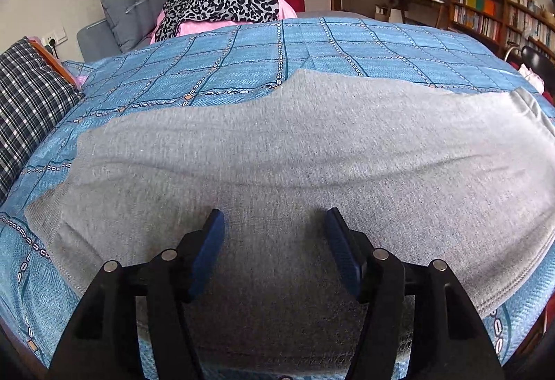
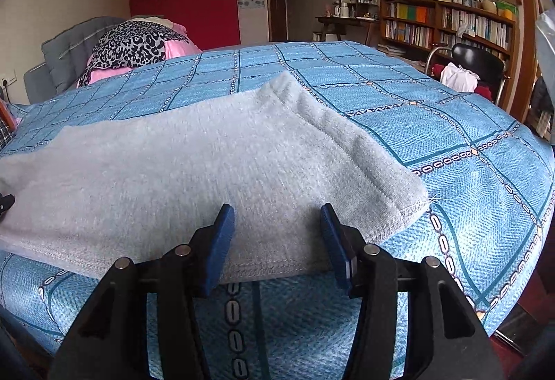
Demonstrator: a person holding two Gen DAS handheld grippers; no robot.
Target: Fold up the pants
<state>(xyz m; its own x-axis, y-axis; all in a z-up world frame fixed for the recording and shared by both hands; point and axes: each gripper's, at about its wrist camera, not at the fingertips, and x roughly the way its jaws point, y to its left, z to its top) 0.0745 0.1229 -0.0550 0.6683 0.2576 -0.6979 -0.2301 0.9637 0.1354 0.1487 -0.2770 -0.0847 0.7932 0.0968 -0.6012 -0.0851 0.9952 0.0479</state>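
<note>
Nearest to the left wrist camera, the left gripper (image 1: 274, 220) stands over the grey pants (image 1: 295, 154) with its blue pads spread apart; grey cloth shows in the gap between them, but the pads do not press on it. The pants lie flat across the blue checked bedspread (image 1: 242, 57), stretched from left to right. In the right wrist view, the right gripper (image 2: 277, 217) is also spread, and it sits at the near hem of the pants (image 2: 208, 151), close to their right corner; nothing is pinched. Behind, a leopard-print cloth (image 1: 222, 1) rests on something pink. A bookshelf (image 2: 447, 22) stands against the far wall, beside a black chair (image 2: 475, 60).
</note>
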